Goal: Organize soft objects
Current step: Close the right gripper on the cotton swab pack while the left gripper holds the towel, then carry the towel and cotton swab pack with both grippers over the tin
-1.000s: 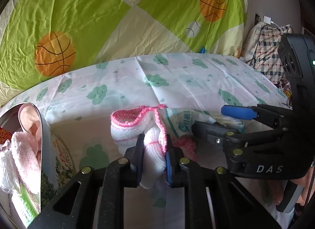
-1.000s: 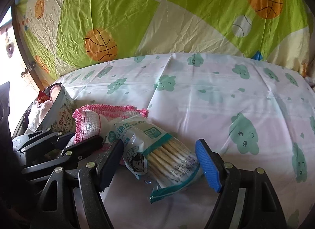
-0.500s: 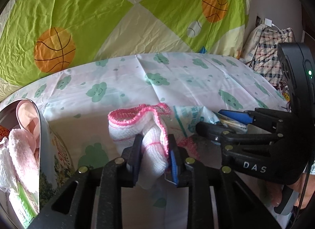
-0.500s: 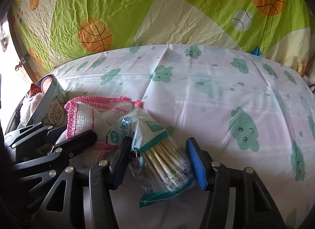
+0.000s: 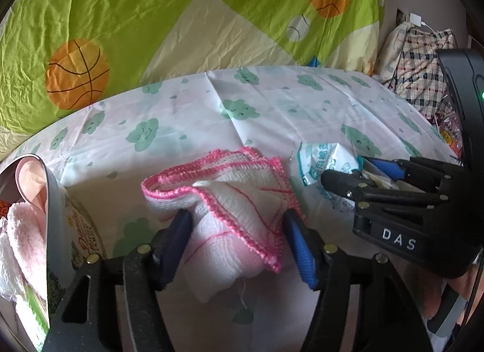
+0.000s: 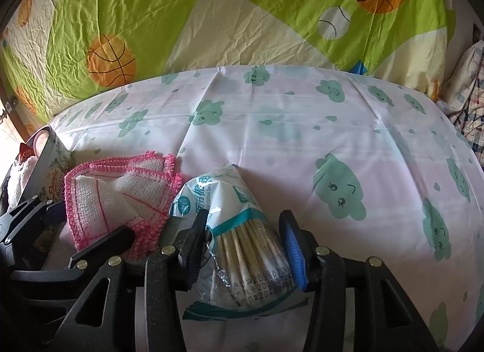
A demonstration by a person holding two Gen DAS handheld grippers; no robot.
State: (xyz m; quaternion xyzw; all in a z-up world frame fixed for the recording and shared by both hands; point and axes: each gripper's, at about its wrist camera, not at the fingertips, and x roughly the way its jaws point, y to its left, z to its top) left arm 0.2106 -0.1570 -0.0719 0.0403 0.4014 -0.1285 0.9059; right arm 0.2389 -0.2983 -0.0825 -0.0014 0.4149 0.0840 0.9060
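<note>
On the cloud-print sheet, our left gripper is opening off the pink-edged cloth while our right gripper is closing on the cotton swab bag, whose slick film could squirt out sideways.

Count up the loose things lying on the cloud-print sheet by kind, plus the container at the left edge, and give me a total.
Pink-edged white cloths: 1
Cotton swab packs: 1
Round tins: 1
Total: 3
</note>
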